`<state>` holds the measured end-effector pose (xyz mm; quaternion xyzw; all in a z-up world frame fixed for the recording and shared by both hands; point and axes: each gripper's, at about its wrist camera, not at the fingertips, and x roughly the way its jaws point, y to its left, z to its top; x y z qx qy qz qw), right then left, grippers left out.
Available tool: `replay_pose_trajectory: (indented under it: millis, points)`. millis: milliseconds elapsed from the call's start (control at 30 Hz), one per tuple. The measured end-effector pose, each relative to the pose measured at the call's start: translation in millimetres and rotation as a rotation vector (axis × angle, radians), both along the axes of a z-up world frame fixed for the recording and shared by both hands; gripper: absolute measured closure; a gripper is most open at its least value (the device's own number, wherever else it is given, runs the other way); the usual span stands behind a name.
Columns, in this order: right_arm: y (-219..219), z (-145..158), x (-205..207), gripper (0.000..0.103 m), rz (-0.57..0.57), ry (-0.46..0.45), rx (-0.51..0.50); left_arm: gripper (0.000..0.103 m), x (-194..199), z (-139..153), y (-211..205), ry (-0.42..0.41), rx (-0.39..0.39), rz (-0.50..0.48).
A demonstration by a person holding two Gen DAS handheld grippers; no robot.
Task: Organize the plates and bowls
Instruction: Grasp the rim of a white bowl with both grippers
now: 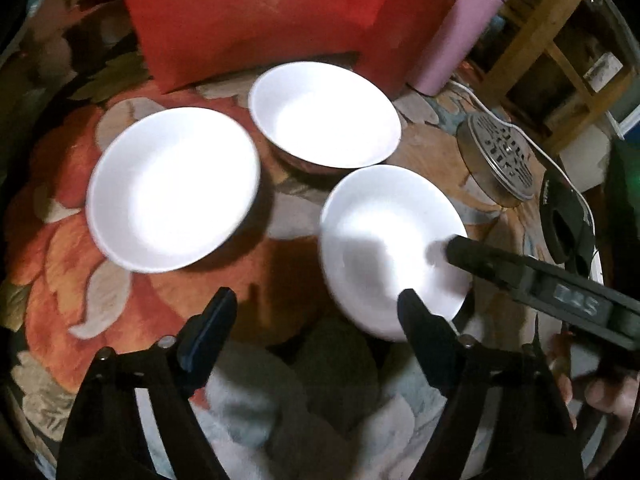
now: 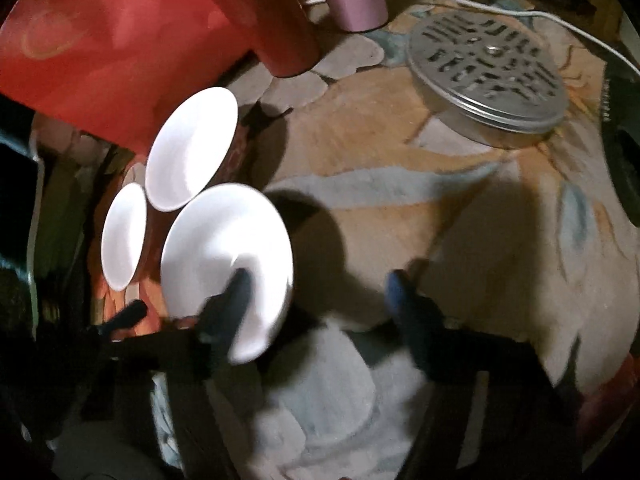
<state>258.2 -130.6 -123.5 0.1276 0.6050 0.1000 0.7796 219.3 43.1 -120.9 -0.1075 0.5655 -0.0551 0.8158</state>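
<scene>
Around my working area I see a floral-patterned cloth (image 1: 120, 288) in orange, beige and pale blue covering the surface. At the back I see a red bag (image 1: 248, 12) standing upright, with a pink tumbler (image 1: 460, 28) just beside it to the right. I note a round perforated metal lid (image 2: 488, 80) lying flat near a white cable (image 2: 500, 8) that runs behind it. I see a wooden frame (image 1: 560, 40) beyond the cloth's far right edge
</scene>
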Motion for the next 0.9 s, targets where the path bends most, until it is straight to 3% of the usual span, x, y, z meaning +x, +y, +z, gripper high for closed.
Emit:
replay_pose_trajectory:
  millis: [33,100,167,233,300,433,900]
  points:
    - [2,-5,4,0.052,-0.001,0.014,0.004,0.04,4,-3,-2,0.004,-0.004,-0.005]
    - [6,-14,8,0.071,0.0,0.044,0.018,0.057,12,-9,-6,0.022,-0.003,-0.012]
    - [11,-23,8,0.076,0.011,0.064,0.028,0.06,19,-15,-9,0.037,-0.007,-0.013]
    - [15,-25,6,0.078,0.029,0.058,0.028,0.072,24,-19,-11,0.042,-0.007,-0.013]
    - [19,-25,7,0.093,0.053,0.046,0.034,0.086,27,-21,-14,0.046,-0.017,-0.02]
    - [32,-21,7,0.094,0.085,0.029,-0.01,0.086,27,-23,-16,0.05,-0.019,-0.016]
    - [21,8,-25,0.094,0.085,0.013,0.02,0.086,-14,14,-31,0.01,-0.004,-0.049]
